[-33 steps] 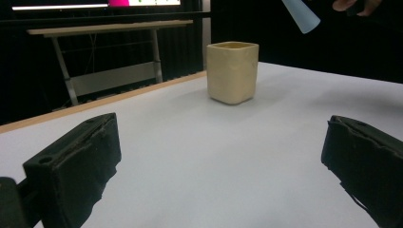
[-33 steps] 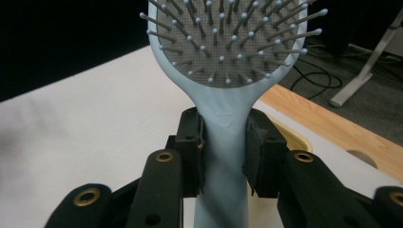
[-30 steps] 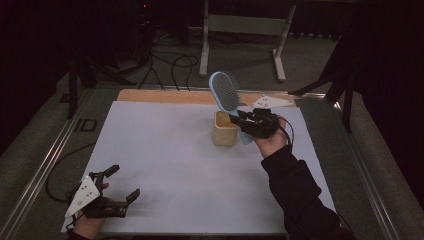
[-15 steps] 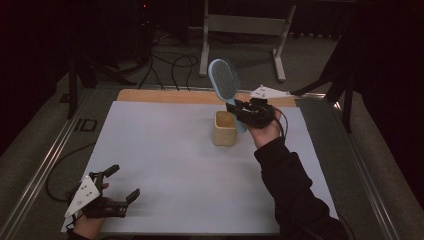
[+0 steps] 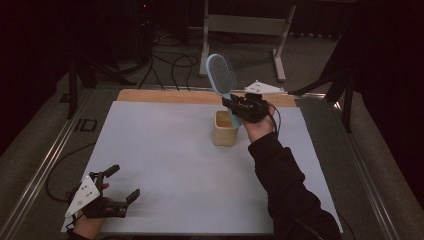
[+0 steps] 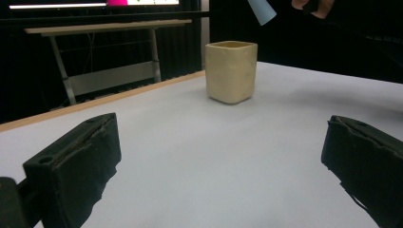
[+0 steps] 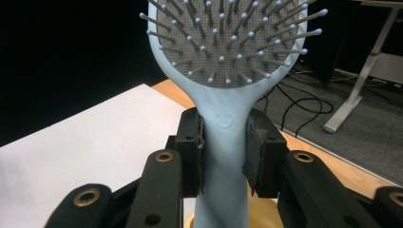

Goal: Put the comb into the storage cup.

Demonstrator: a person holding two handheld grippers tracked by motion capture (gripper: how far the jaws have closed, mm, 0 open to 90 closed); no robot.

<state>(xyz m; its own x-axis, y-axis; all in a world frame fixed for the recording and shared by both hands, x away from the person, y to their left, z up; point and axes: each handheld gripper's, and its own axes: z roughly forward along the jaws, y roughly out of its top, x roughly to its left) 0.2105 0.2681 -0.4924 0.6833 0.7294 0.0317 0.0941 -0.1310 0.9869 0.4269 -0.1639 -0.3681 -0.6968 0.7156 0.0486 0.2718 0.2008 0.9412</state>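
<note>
White, smooth sheeting covers the table [image 5: 165, 165], edged by a wooden strip. Above a squarish cream cup [image 5: 225, 128], the right gripper [image 5: 239, 107] clamps the slim handle of a pale blue oval hairbrush [image 5: 222, 74] with ball-tipped bristles. Near the front corner, the left gripper [image 5: 119, 186] rests with jaws wide, holding nothing.

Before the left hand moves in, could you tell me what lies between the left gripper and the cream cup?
Nothing: in the left gripper view, bare white table runs from the open left gripper to the cream cup. The high view agrees.
</note>
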